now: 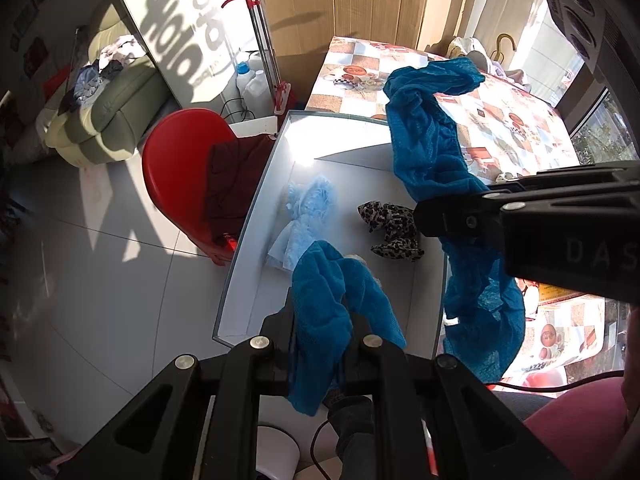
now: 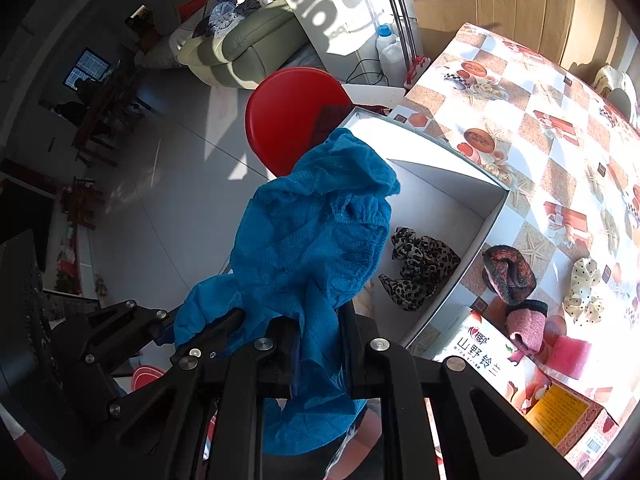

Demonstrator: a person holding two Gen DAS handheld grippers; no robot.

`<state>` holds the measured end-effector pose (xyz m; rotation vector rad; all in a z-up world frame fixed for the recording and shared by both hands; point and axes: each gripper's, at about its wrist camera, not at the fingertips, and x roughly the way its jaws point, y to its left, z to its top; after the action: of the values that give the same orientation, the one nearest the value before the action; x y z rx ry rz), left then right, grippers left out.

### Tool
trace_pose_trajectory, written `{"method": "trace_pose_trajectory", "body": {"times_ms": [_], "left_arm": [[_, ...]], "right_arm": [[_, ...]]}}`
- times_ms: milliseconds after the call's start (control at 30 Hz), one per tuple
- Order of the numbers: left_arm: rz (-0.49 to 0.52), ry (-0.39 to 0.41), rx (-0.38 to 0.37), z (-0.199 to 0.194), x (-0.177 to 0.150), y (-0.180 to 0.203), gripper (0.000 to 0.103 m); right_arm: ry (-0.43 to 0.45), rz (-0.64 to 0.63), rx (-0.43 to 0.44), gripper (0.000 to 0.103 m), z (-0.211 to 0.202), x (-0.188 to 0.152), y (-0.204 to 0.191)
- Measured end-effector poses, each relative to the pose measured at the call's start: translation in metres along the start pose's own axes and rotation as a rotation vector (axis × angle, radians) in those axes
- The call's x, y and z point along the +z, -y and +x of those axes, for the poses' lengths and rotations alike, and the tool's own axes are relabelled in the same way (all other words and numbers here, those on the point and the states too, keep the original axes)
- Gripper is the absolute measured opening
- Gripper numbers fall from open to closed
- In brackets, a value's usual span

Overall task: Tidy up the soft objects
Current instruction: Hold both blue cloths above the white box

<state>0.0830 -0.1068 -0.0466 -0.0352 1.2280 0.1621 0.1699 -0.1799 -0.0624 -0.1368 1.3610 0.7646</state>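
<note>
At lower centre of the left wrist view, the left gripper (image 1: 320, 320) pinches one end of the blue cloth (image 1: 428, 140) above the white box (image 1: 256, 208). Centre-right, a leopard-print scrunchie (image 1: 390, 228) lies inside. In the right wrist view, the right gripper (image 2: 316, 320) clamps the same cloth.

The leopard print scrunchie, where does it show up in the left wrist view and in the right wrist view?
Left wrist: leopard print scrunchie right of centre, on the white box floor.
Right wrist: scrunchie right of centre, beside the hanging blue cloth.
Shared landmark: red stool beyond the box.
</note>
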Motion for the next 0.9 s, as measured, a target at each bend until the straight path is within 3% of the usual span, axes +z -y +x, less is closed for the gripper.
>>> {"method": "trace_pose_trajectory", "body": {"times_ms": [900], "left_arm": [[-0.005,-0.015,0.005,0.0076,-0.0056,-0.0003,0.015]], "right_arm": [[0.001,0.019,-0.003,0.016,0.0002,-0.0014,0.0045]]}}
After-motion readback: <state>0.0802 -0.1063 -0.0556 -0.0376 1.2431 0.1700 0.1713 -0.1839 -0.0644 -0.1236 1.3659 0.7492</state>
